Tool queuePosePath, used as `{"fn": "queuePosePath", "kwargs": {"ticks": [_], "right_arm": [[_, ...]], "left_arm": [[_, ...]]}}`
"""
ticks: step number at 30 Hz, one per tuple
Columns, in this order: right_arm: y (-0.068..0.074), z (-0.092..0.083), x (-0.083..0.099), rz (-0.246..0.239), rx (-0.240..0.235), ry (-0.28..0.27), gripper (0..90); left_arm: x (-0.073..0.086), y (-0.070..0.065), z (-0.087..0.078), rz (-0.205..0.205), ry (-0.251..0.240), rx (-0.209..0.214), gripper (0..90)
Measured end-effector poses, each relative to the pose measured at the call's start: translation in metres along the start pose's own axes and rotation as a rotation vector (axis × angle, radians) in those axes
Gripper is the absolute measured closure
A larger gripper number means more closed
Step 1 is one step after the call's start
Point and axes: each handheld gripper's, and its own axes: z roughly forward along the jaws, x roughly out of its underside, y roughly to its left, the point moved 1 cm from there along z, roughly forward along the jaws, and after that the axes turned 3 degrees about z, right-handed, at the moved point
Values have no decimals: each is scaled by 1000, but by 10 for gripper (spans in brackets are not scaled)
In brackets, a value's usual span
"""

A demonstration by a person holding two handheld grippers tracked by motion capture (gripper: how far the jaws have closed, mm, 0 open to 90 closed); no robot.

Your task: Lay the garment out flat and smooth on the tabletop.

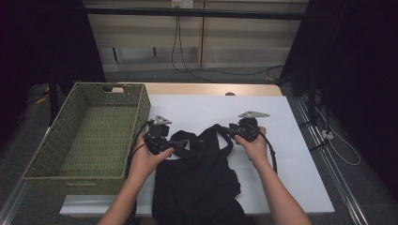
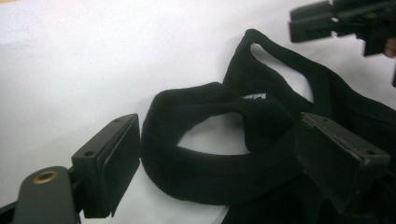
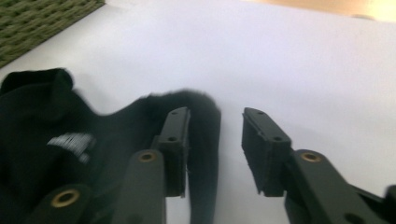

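I see a black garment (image 1: 199, 180) spread on the white tabletop (image 1: 291, 154), its body running toward six o'clock and off the near edge, its two shoulder straps up at about twelve o'clock of the cloth. A woven green basket (image 1: 56, 145) sits at nine o'clock, just beside the garment and well apart from my right hand.

My left gripper (image 1: 162, 140) sits at the garment's ten o'clock corner, over the left strap (image 2: 205, 182). In the left gripper view its jaws stand wide apart, and the looped strap lies between them on the tabletop; the pads do not press on it, so I have no hold there. A small white label (image 2: 254, 97) shows on the cloth just past the loop.

My right gripper (image 1: 234, 129) is at the garment's one o'clock corner. In the right gripper view its jaws are partly open, with a clear gap between them. The right strap (image 3: 205, 140) lies in that gap, close against the left-hand jaw, and bare tabletop shows beside the other jaw; the pads do not clamp the strap. The same white label (image 3: 70, 142) shows at eight o'clock in that view.
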Motion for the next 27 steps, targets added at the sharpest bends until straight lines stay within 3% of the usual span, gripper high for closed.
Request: {"fn": "queuePosePath", "kwargs": {"ticks": [5,9,12,14,15,17,21,25,27], "right_arm": [[4,26,-11,-75,24,63,638],[13,43,-12,-64,-14,75,616],[18,52,-10,-72,-3,98,628],[18,56,-6,-81,14,104,703],[17,55,-7,-65,8,100,780],[16,53,-7,-33,-5,93,849],[4,35,-8,47,3,28,871],[-21,6,-7,102,71,-6,877],[-34,-8,-5,156,81,-28,877]], "left_arm": [[2,3,-2,-14,-1,-3,151],[2,4,-2,-14,1,-7,151],[2,4,-2,-16,6,-2,152],[3,5,-1,-15,6,-10,152],[3,5,-1,-14,7,-9,152],[3,5,-1,-13,9,-13,152],[2,5,-2,-6,7,-21,152],[0,4,-1,1,12,-16,161],[-2,5,1,5,18,-15,161]]}}
